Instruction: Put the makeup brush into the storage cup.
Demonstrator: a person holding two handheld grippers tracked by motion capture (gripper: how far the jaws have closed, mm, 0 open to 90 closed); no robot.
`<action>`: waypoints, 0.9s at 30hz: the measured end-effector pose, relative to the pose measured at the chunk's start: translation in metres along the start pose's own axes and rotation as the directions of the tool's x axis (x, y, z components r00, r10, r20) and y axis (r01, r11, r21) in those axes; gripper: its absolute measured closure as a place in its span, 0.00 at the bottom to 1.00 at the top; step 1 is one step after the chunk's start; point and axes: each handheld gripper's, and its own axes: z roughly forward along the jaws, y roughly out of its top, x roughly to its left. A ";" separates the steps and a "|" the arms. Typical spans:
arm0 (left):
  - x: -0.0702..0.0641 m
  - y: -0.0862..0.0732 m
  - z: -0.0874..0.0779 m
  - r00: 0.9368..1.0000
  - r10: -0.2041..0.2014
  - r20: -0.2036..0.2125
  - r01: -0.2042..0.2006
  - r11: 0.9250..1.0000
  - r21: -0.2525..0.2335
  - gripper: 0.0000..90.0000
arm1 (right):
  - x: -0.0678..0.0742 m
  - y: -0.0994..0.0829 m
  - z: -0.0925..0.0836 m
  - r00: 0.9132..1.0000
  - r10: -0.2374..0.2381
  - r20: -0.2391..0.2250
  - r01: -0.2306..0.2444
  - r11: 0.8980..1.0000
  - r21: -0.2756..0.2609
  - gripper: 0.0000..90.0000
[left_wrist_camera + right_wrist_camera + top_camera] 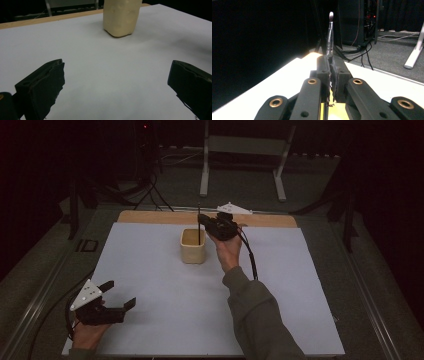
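Observation:
A beige cup point(193, 246) stands on the white sheet near the back middle; the left gripper view has it straight ahead point(121, 17). My right gripper point(202, 219) hovers at the cup's right rim, shut on a thin brush point(199, 210) held upright, whose lower end reaches down into the cup. In the right gripper view the jaws point(331, 62) pinch the brush's clear handle point(330, 35), dark tip upward. My left gripper point(120, 294) rests at the sheet's front left, open, with nothing between its jaws point(117, 82).
The white sheet point(165, 300) covers a wooden table whose bare edge point(150, 217) shows at the back. A metal stand's legs point(204, 175) and cables point(150, 195) lie on the floor beyond. A small dark object point(90, 245) sits off the sheet's left edge.

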 end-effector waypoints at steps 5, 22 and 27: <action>0.000 0.000 0.000 1.000 -0.002 -0.001 0.002 1.000 -0.001 0.02 | -0.001 -0.002 0.001 1.000 -0.006 0.002 0.006 1.000 0.009 0.95; 0.000 0.000 0.000 1.000 -0.001 -0.001 0.001 1.000 -0.001 0.02 | 0.000 -0.007 0.004 1.000 -0.021 0.015 0.020 0.999 0.028 0.94; 0.000 0.000 0.000 1.000 -0.001 -0.002 0.001 1.000 -0.001 0.02 | 0.000 -0.008 0.005 0.999 -0.024 0.022 0.024 0.999 0.033 0.94</action>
